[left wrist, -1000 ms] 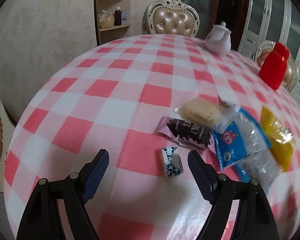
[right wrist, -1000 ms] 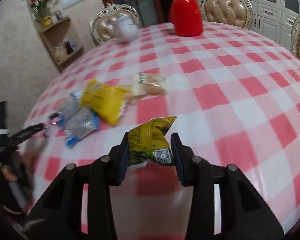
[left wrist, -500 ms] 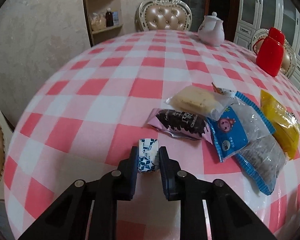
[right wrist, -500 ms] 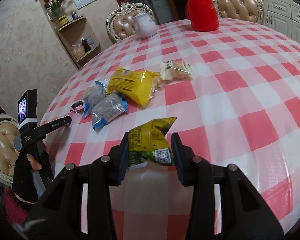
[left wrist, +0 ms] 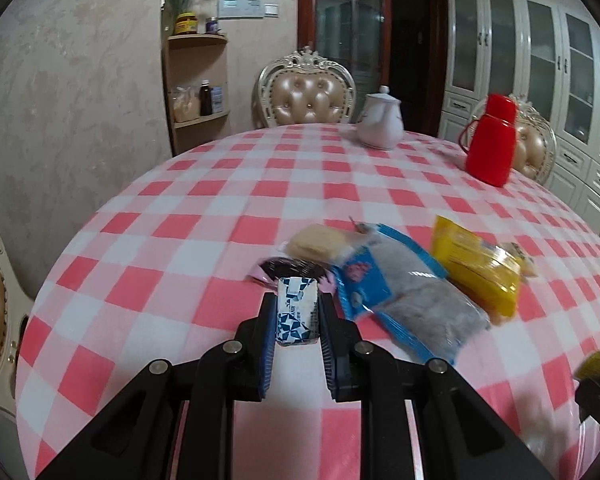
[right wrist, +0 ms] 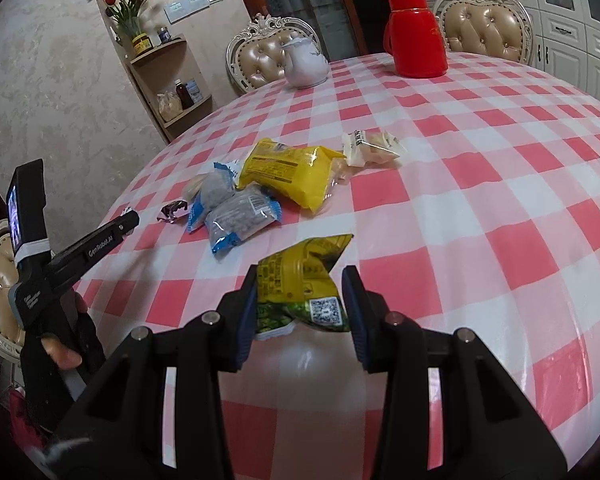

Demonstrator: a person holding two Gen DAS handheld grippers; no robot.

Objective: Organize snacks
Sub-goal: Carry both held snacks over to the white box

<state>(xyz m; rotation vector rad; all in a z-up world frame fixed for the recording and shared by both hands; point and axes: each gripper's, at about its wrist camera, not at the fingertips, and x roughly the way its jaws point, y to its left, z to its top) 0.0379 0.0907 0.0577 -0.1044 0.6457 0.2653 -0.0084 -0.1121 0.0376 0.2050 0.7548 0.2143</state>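
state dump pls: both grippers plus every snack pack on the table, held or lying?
left gripper: shut on blue-white candy.
right gripper: shut on green-yellow packet.
yellow bag: lying on table.
blue-edged packs: lying beside yellow bag.
clear cookie pack: lying at yellow bag's far end.
dark pink-edged wrapper: lying flat.

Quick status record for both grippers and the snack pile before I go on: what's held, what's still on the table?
left gripper: shut on blue-and-white candy
right gripper: shut on green-yellow packet
pile on table: yellow bag, blue-edged clear bags, dark wrapper, pale pastry
lying apart: small white packet
far side: white teapot, red flask
surface: checked tablecloth
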